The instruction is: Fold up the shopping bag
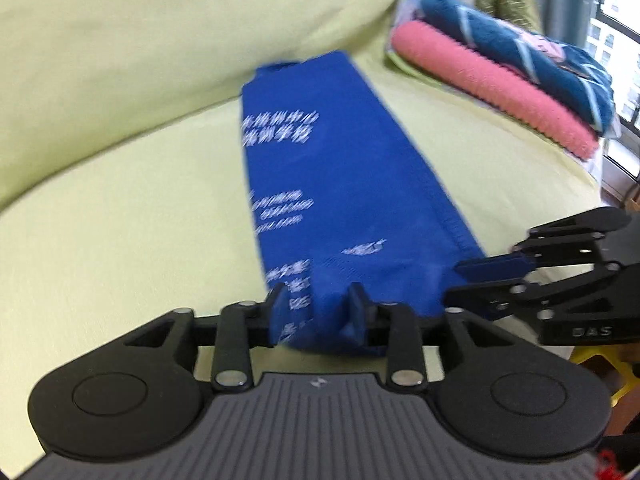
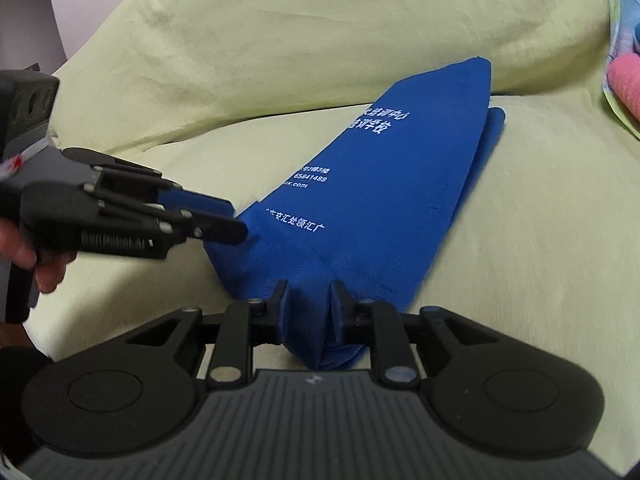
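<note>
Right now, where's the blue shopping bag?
The blue shopping bag lies folded into a long strip on the green bedding, its near end pinched by the left gripper and right gripper.

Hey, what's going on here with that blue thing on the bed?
A person is folding a blue shopping bag on a light green bedspread, with a handheld gripper in each hand. The bag is already folded into a long narrow strip. The left gripper and the right gripper are both shut on its near end, one at each corner. A stack of folded towels lies off to the side.
</note>
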{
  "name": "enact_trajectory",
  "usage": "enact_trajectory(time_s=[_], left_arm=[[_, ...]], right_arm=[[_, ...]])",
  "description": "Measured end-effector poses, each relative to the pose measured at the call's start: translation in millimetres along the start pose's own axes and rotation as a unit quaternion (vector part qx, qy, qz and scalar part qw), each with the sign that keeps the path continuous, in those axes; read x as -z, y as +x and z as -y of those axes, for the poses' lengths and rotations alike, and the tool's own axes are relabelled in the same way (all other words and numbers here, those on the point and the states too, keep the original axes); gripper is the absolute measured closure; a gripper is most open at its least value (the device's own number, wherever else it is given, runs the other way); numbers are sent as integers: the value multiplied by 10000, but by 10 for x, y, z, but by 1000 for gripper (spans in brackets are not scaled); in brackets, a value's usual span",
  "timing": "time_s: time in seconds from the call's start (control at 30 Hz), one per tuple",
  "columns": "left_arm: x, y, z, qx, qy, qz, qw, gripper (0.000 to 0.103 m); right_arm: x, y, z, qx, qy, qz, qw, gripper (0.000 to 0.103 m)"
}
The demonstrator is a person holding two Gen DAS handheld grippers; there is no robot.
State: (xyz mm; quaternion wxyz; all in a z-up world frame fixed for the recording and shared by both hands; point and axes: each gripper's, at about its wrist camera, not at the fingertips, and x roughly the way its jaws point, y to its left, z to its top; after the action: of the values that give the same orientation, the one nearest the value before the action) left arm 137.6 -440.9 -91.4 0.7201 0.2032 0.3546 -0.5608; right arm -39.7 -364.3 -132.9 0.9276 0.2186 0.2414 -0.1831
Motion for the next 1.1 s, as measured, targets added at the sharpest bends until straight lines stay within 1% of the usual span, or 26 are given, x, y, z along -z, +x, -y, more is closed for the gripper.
enact_trajectory(time_s=[0.07,0.1,0.13,0.17,0.2,0.23,0.3,0.37,0.53,0.6,0.63,0.67,0.7,0.73,0.77,0.8,0.83,0.87,0.9,0.93,0.97,1.0,1.03,1.07,1.1], left_arm=[[5,-32,-88,57,-239,31,9997,58],[8,-40,-120,215,-359,30,9991,62],[19,-36,-128,361,-404,-8,9985,68],[34,-28,-125,394,-386,-67,9985,70],[50,-20,-122,428,-367,-127,9983,81],[71,-20,-132,470,-390,-168,9980,82],[121,-45,-204,598,-609,-182,9962,86],[179,-67,-273,711,-841,-182,9938,86],[330,-62,-328,786,-1270,-134,9887,87],[331,-57,-283,680,-1234,-92,9900,86],[331,-58,-258,615,-1194,-71,9909,84],[310,-73,-191,454,-1013,-84,9938,82],[271,-101,-87,210,-706,-127,9972,80],[232,-151,37,-68,-290,-100,9995,81],[192,-220,179,-375,222,-11,9990,81],[144,-280,298,-573,671,101,9960,81],[90,-332,398,-675,1065,234,9917,81],[41,-364,466,-667,1352,334,9880,81],[-6,-353,497,-525,1522,355,9863,81],[-45,-303,524,-410,1677,322,9845,82],[-69,-217,549,-382,1849,237,9817,84],[-79,-114,550,-403,1959,97,9798,89],[-81,-13,534,-437,2003,-59,9787,90],[-75,73,486,-445,1914,-217,9803,90],[-61,148,408,-428,1707,-377,9837,91]], right_arm=[[5,5,1,9,29,35,10000,87],[10,8,-1,15,36,45,10000,87],[14,11,-3,18,28,52,10000,87],[9,19,-7,20,15,58,10000,87],[8,18,-11,17,3,60,10000,87],[9,16,-11,11,-2,59,10000,87],[-6,28,-1,1,-16,41,10000,89],[-38,41,8,-12,-47,3,10000,91],[-97,93,16,-38,-186,-77,9998,97],[-117,122,38,-77,-232,-90,9997,98],[-124,135,48,-94,-264,-95,9996,98],[-131,146,56,-111,-294,-101,9995,99],[-137,152,60,-121,-324,-108,9993,99],[-144,155,62,-128,-353,-118,9992,99],[-151,159,64,-134,-382,-127,9991,99],[-153,158,66,-139,-402,-129,9990,99],[-152,155,71,-147,-406,-122,9990,99],[-149,152,77,-156,-405,-112,9990,99],[-147,155,79,-161,-402,-102,9990,99],[-143,162,79,-162,-397,-91,9990,99],[-142,168,74,-159,-397,-88,9990,99],[-142,174,66,-154,-400,-89,9990,99],[-143,180,59,-149,-403,-89,9990,99],[-143,183,55,-147,-408,-87,9990,99],[-143,184,53,-147,-416,-82,9990,99]])
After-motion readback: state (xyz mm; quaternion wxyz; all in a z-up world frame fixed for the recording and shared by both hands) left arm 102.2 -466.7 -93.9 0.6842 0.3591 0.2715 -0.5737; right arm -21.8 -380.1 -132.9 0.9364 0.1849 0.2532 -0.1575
